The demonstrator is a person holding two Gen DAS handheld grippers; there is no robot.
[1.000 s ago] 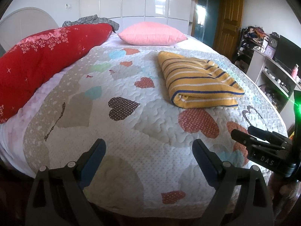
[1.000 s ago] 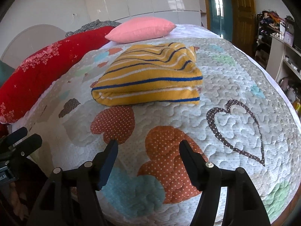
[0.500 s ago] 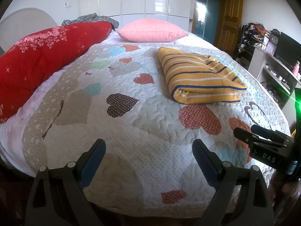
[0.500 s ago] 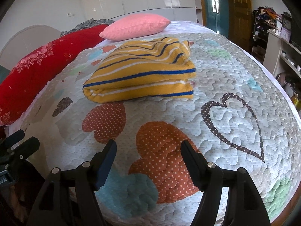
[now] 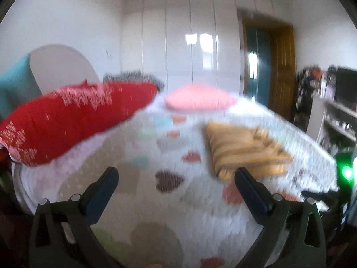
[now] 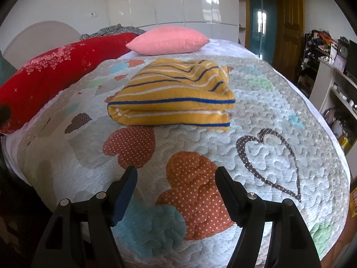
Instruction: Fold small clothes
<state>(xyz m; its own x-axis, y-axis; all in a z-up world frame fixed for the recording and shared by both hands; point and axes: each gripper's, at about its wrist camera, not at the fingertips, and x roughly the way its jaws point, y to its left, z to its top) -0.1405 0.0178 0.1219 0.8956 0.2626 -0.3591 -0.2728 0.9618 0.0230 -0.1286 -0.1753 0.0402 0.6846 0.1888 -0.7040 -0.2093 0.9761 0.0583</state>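
Observation:
A yellow garment with blue and white stripes (image 6: pixel 171 98) lies folded into a thick bundle on the heart-patterned quilt (image 6: pixel 279 116). It also shows, blurred, in the left wrist view (image 5: pixel 247 150). My right gripper (image 6: pixel 176 172) is open and empty, low over the quilt's front edge, well short of the garment. My left gripper (image 5: pixel 176 174) is open and empty, near the foot of the bed, with the garment ahead to its right. The right gripper's body with a green light (image 5: pixel 344 172) shows at the far right of the left wrist view.
A long red bolster (image 6: pixel 51 76) lies along the bed's left side. A pink pillow (image 6: pixel 167 41) sits at the head. White wardrobes (image 6: pixel 189 0) stand behind, a wooden door (image 6: pixel 290 24) and cluttered shelves (image 6: pixel 339 84) stand at the right.
The left wrist view has tilted upward and gone blurred, showing more wall and wardrobe. The right gripper has drawn back and lower from the garment. The garment has not moved.

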